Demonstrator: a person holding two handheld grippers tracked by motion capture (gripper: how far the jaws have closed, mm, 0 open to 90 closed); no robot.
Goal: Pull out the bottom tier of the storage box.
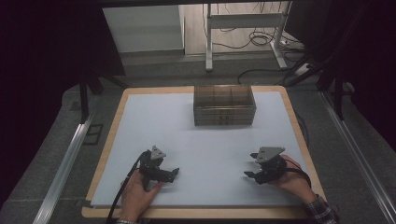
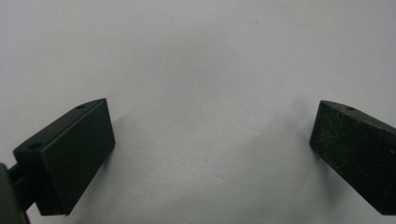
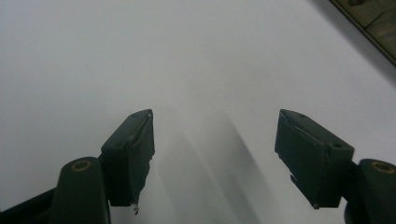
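Two hand-held grippers (image 1: pixel 212 172) apart, box (image 1: pixel 224 105) beyond.

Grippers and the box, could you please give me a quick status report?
Left gripper open, low over the white sheet. Right gripper open, likewise. Divided box at the far edge, untouched. Nothing between.

Translucent brown compartment box (image 1: pixel 224 105), rectangular, divided inside by partitions, standing upright and flat on the white sheet (image 1: pixel 154 126) at the far middle of the table, well apart from both grippers.
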